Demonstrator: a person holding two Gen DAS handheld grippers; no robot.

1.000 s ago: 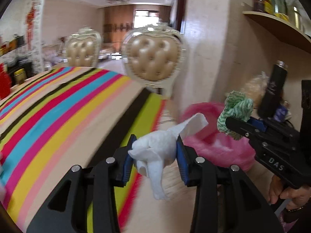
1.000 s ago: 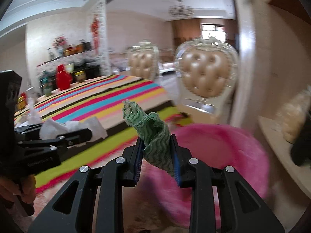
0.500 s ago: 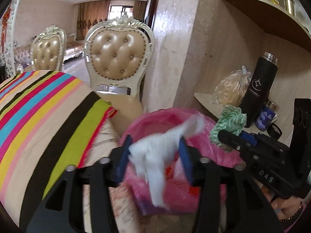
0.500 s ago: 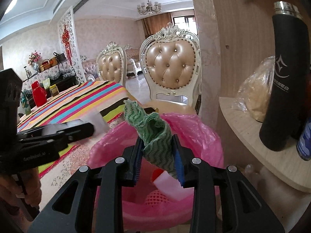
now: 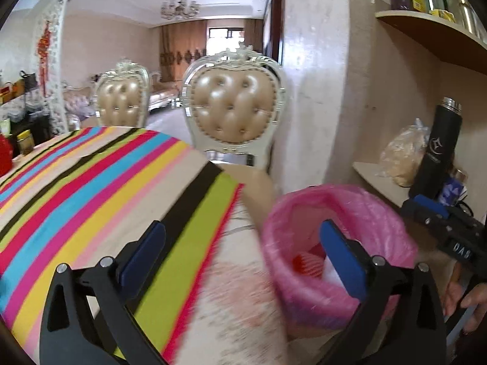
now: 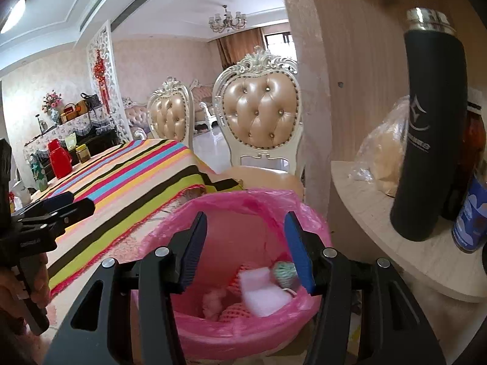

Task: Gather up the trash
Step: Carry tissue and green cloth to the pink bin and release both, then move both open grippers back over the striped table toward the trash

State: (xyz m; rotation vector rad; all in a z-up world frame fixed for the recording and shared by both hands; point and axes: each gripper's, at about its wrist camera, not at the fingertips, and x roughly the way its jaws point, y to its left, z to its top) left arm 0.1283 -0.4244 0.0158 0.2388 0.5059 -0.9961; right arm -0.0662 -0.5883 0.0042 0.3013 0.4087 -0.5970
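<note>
Where claw blocks, bin (image 5: 304,222) contents blur.

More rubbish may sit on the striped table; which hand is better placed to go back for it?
Left, probably: the left gripper hangs open over the striped table; the right gripper faces into the pink bin.

Left gripper (image 5: 243,243), jaws spread wide after just opening, nothing between the blue pads (image 5: 143,251), angled somewhat downward. Right gripper (image 6: 245,245), jaws parted about halfway, likewise just opened and empty, tilted downward. A hand (image 5: 465,301) grips the right gripper's handle; another hand (image 6: 36,289) grips the left's.
</note>
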